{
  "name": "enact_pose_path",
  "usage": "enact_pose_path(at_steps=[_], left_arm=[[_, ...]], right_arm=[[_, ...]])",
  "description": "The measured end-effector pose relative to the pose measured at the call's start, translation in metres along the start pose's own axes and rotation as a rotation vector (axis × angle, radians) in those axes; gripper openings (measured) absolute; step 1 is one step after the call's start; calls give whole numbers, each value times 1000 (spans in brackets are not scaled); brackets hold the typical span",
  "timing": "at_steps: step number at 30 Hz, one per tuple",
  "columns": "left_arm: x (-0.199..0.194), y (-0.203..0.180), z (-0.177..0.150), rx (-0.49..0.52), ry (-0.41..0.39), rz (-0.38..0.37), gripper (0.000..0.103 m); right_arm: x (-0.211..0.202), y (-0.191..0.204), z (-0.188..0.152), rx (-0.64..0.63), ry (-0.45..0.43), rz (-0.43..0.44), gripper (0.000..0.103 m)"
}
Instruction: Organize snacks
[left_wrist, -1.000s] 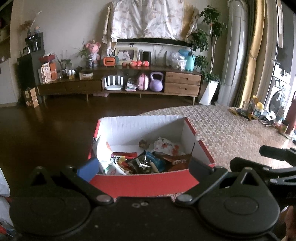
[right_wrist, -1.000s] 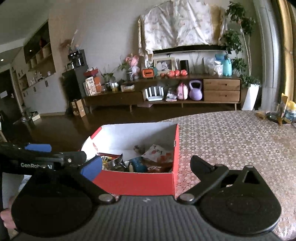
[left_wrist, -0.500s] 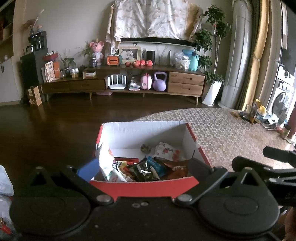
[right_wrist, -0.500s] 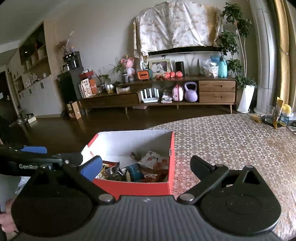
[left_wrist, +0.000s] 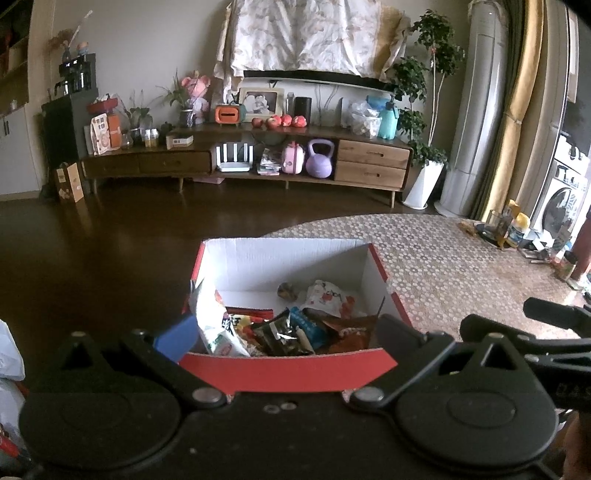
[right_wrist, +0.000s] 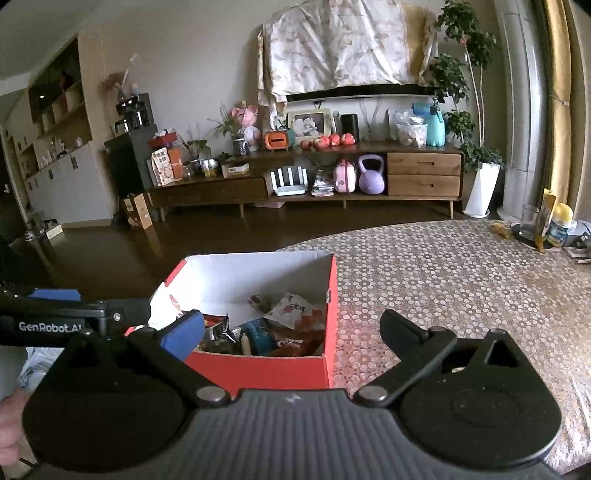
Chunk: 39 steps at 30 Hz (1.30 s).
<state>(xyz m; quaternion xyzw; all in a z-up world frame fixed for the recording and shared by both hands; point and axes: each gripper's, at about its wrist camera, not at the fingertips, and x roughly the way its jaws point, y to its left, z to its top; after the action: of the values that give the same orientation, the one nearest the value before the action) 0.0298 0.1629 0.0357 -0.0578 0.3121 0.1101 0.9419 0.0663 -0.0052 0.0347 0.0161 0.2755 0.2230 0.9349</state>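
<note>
A red cardboard box (left_wrist: 288, 373) with a white inside stands on the table near its left edge. In it lie several snack packets: a white one with red print (left_wrist: 327, 299), a dark foil one (left_wrist: 280, 332), a blue one (left_wrist: 308, 326) and a white-green one (left_wrist: 218, 328). My left gripper (left_wrist: 286, 336) hangs open just in front of the box, holding nothing. My right gripper (right_wrist: 293, 330) is open too and holds nothing, facing the box (right_wrist: 258, 365) from its front right. Each gripper's body shows at the edge of the other's view.
The table wears a cloth with a honeycomb pattern (right_wrist: 461, 280). Bottles and small clutter (left_wrist: 517, 229) stand at its far right. A white plastic bag (left_wrist: 9, 354) lies low on the left. Dark floor and a long wooden cabinet (left_wrist: 243, 166) are beyond.
Both grippers have risen and drawn back a little from the box, so it looks smaller and lower in both views. Both stay open. The snacks have not moved.
</note>
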Motion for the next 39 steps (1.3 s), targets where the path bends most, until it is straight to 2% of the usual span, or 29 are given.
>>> enact_pose_path(at_steps=[39], left_arm=[[-1,-5,-7,-25,35,-10,103]], right_arm=[[-5,-6,-7,29,30,-14,102]])
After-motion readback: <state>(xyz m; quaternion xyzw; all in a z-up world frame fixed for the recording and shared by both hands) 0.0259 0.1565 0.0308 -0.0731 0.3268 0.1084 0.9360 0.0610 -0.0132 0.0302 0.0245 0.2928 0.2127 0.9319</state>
